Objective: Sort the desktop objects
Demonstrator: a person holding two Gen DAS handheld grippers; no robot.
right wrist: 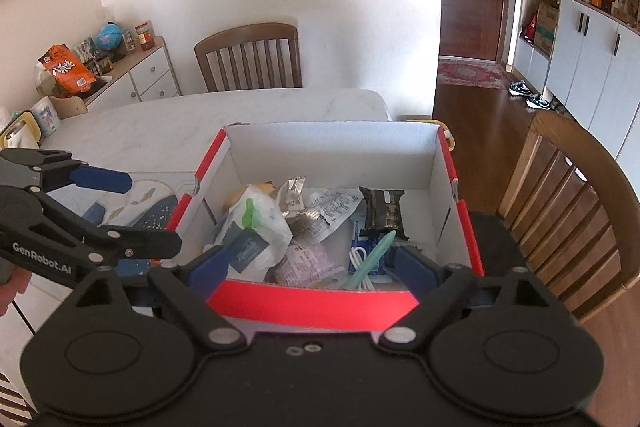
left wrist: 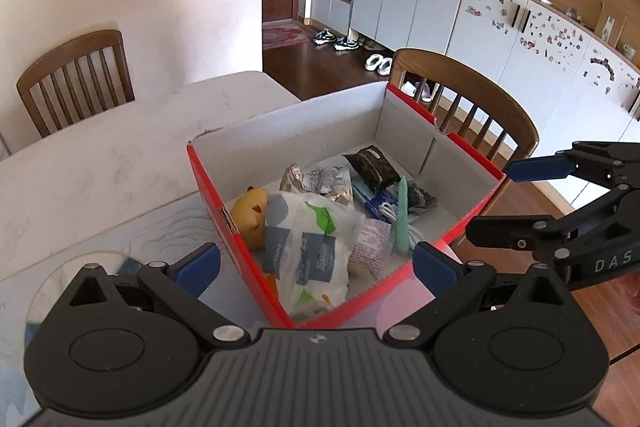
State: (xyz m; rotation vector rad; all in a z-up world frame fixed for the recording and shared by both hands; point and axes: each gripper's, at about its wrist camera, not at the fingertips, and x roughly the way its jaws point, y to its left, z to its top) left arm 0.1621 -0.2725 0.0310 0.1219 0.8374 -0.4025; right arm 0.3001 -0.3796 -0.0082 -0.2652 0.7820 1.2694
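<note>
A red cardboard box (left wrist: 208, 195) (right wrist: 316, 301) with white inner walls stands on the table. It holds a yellow toy (left wrist: 252, 215), a white plastic bag (left wrist: 316, 243) (right wrist: 256, 227), a dark snack packet (left wrist: 372, 167) (right wrist: 384, 211), a silver wrapper (left wrist: 296, 179), a mint green stick (left wrist: 402, 215) (right wrist: 376, 251) and a white cable. My left gripper (left wrist: 316, 265) (right wrist: 148, 211) hovers open over the box's near left corner, holding nothing. My right gripper (right wrist: 312, 267) (left wrist: 504, 199) is open above the near rim, its blue pads touching nothing.
The box rests on a white marble table (right wrist: 160, 123), partly on a blue-patterned mat (right wrist: 156, 215). Wooden chairs (left wrist: 76, 75) (right wrist: 568, 203) stand at the far side and right. A sideboard (right wrist: 148, 75) with a globe and snack bag is at the far left.
</note>
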